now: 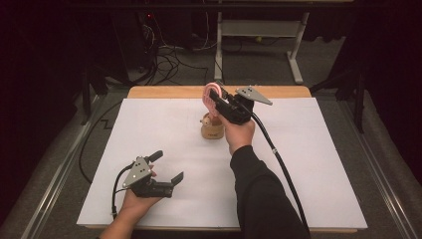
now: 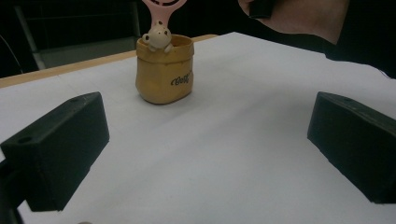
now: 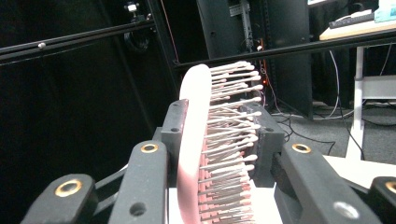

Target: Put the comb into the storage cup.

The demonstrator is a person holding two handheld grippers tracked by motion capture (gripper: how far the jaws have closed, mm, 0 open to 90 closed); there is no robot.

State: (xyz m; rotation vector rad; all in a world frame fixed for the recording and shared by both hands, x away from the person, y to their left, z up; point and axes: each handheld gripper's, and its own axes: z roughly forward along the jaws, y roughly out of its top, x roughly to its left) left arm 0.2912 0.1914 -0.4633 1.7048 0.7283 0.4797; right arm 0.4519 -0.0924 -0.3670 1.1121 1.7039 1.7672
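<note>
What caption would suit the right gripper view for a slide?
Right gripper shut on a pink hairbrush, bristles pointing right, dark room behind.

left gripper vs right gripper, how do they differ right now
The left gripper lies low by the near edge of the white table with its jaws wide apart and nothing between them. The right gripper is raised above the tan pot, its jaws clamped on the head of a pink hairbrush. Both are black, hand-held, and carry a grey three-cornered plate.
</note>
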